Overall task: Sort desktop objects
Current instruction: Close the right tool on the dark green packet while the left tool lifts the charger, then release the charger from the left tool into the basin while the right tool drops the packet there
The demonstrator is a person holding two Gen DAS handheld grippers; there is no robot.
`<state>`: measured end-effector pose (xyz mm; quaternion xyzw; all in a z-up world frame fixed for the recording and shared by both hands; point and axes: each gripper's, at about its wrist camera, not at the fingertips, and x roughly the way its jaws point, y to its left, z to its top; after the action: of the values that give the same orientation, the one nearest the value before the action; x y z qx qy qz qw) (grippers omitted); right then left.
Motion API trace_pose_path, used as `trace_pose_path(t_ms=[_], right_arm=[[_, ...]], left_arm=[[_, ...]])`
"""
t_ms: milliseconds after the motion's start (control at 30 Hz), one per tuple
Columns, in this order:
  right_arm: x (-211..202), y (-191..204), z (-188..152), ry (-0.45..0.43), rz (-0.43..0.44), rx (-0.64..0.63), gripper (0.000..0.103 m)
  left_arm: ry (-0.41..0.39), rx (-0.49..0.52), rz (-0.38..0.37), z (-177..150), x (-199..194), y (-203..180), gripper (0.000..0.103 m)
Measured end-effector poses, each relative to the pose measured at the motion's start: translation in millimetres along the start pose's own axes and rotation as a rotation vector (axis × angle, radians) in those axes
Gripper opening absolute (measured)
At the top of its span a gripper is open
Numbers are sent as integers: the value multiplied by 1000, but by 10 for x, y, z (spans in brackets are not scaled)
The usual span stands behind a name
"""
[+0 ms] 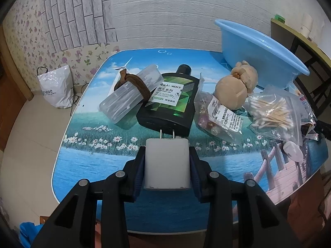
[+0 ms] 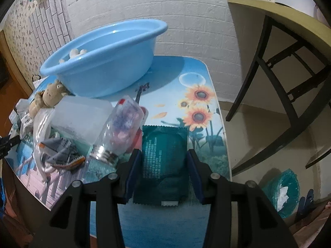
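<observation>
**Charger and sachet in the grippers**

The left gripper (image 1: 168, 163) is clamped on a white charger (image 1: 167, 163), prongs pointing far, above the table's (image 1: 86, 165) near edge. Just beyond lie a dark bottle (image 1: 169, 101) and a clear case (image 1: 128, 95). The right gripper (image 2: 164, 173) has narrowed onto a green sachet (image 2: 163, 161), pads at both its sides. A blue basin (image 2: 103, 60) stands far left.
</observation>
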<state>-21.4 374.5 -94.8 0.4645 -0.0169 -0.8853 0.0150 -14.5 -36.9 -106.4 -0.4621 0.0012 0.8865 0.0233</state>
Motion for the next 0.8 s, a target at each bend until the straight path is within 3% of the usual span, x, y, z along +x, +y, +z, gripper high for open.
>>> trace_pose_path(t_ms=[100, 167, 267, 333, 400, 567, 800], right_arm=[[2, 16, -30, -2, -5, 0, 45], [6, 17, -33, 1, -6, 1, 46], [16, 30, -28, 0, -15, -1, 47], [27, 48, -32, -1, -20, -6, 49], [29, 84, -42, -11, -34, -22, 51], [18, 81, -21, -5, -12, -28, 45], [-115, 26, 11, -31, 2, -4, 45]], left_arm=[[2, 1, 3, -32, -21, 0, 39], [-6, 8, 3, -78, -46, -13, 48], [-28, 19, 7, -127, -68, -30, 52], [-29, 17, 4, -109, -62, -33, 52], [-34, 21, -3, -112, -79, -45, 37], [-24, 37, -17, -124, -119, -65, 37], [-30, 17, -40, -104, -263, -50, 37]])
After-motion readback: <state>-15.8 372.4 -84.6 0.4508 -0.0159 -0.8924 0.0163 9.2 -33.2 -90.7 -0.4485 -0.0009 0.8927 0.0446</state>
